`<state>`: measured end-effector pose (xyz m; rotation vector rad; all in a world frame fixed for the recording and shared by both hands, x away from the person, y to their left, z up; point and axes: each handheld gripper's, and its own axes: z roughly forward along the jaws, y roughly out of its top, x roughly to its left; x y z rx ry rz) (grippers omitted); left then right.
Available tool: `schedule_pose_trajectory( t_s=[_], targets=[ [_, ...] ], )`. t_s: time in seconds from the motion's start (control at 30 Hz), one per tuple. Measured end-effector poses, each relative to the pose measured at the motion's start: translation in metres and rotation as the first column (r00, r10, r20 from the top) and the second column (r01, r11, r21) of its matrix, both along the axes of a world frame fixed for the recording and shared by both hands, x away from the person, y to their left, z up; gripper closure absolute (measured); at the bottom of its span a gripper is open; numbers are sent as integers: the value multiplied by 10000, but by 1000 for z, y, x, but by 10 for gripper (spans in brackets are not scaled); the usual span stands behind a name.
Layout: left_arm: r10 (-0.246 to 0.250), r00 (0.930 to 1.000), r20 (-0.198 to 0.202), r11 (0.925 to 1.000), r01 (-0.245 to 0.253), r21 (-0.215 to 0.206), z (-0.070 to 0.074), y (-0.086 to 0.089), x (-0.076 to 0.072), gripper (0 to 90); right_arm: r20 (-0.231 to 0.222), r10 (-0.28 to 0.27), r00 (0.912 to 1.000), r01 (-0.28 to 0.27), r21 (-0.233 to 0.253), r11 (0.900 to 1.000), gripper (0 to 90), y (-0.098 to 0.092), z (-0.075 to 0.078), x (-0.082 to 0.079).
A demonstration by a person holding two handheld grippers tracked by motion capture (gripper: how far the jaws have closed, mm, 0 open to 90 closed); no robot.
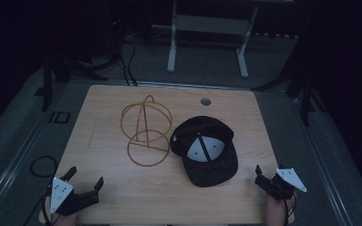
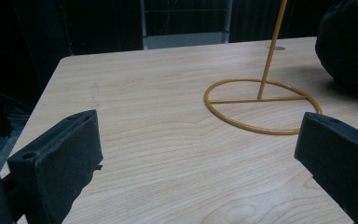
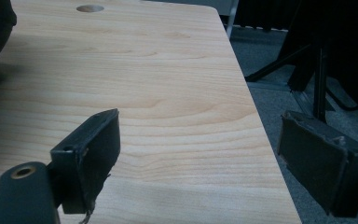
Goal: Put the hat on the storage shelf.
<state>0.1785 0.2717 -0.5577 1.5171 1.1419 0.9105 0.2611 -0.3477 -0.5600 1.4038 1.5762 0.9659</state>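
Left gripper (image 1: pixel 85 181) spread wide, empty, at table (image 1: pixel 108 117) near-left corner, right gripper (image 1: pixel 268 176) parted, empty, straddling near-right edge, black cap (image 1: pixel 209 155) upside down mid-table, touching yellow wire stand (image 1: pixel 146 129), bare wood ahead of both, cable hole (image 3: pixel 90 8) in right gripper view.

My table (image 1: pixel 113 197) is pale wood with a round hole (image 1: pixel 206 101) near its far edge — on it a yellow wire stand (image 1: pixel 145 129) and, just beside, a black cap (image 1: pixel 206 149).

Dim room: grey carpet floor (image 1: pixel 207 66), a white-legged desk frame (image 1: pixel 207 28) behind (cables (image 1: pixel 127 61) trailing), wooden table (image 1: pixel 108 197).
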Motion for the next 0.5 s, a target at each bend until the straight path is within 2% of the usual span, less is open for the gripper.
schedule_pose_trajectory(
  t_s=[0.1,0.3,0.43,0.5],
  targets=[
    [-59,10000,-8,10000,59,15,0,-1,0,10,-13,10,10000,-10,71,10000,130,-1,0,0],
    [-279,9995,128,9995,277,171,1,-6,-1,9,-36,398,9992,-398,60,9992,131,-1,3,1],
    [-459,9989,63,9986,457,254,1,-9,0,9,-214,601,9980,-590,515,9969,132,1,13,2],
    [-563,9984,46,9981,562,264,0,-10,0,10,-178,673,9976,-661,586,9961,133,1,17,3]
  ],
)
